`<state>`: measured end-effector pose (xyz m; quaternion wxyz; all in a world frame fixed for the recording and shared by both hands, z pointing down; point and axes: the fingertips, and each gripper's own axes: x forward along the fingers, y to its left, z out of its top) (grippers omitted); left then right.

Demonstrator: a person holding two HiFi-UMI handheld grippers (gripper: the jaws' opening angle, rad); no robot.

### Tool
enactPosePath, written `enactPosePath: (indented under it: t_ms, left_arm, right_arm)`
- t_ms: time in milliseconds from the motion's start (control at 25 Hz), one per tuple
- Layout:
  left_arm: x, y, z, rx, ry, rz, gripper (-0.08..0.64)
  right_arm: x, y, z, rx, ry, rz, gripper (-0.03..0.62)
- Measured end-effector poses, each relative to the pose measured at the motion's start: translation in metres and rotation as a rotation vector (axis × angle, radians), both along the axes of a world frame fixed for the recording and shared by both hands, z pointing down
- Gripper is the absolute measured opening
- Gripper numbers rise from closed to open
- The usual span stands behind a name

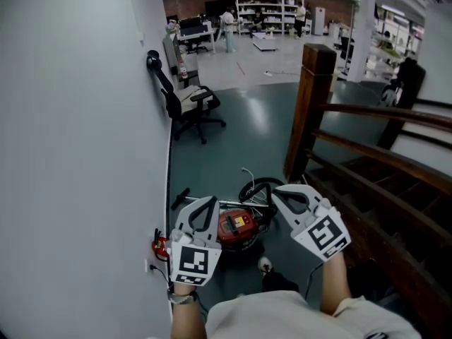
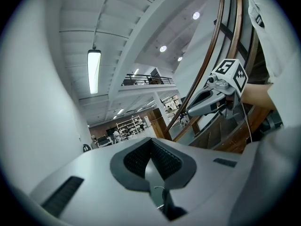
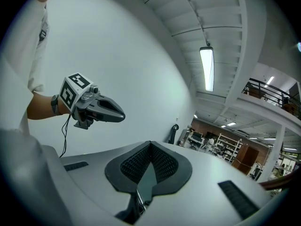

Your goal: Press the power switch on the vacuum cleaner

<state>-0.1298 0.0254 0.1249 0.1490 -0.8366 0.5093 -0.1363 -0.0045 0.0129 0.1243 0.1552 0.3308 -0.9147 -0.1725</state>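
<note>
The red vacuum cleaner [image 1: 236, 230] stands on the dark floor near the wall, its black hose [image 1: 256, 188] coiled behind it. A yellow label and a dark patch show on its top; the switch itself is too small to make out. My left gripper [image 1: 209, 202] hovers over the vacuum's left side, shut and empty. My right gripper [image 1: 280, 190] hovers over the right side, also shut and empty. In the left gripper view the left gripper [image 2: 151, 141] points level across the hall, with the right gripper [image 2: 190, 112] beside it. In the right gripper view the right gripper [image 3: 150, 144] has the left gripper [image 3: 121, 117] beside it.
A white wall [image 1: 78, 154] runs along the left, with a red plug [image 1: 159, 246] at a low socket. A wooden newel post [image 1: 311, 111] and stair railing [image 1: 381, 147] close off the right. A black office chair [image 1: 192, 108] stands farther along the wall. People stand far back by shelves.
</note>
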Motion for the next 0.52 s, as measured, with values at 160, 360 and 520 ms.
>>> enactPosePath:
  t_ms: [160,360,520]
  left_arm:
    - [-0.0009,0.0008,0.0016,-0.008,-0.005,0.005,0.002]
    - [-0.0021,0.0005,0.0044,-0.018,-0.002,0.012,0.002]
    - [-0.0014,-0.0005,0.0039,-0.02,-0.004,0.017,0.002]
  right_arm:
    - [-0.0011,0.001,0.0011,-0.003,-0.011,0.002,0.028]
    - [-0.0028,0.0007,0.002,-0.007,-0.005,0.005,0.028]
    - [-0.0024,0.0004,0.0025,-0.007,-0.001,0.01,0.028]
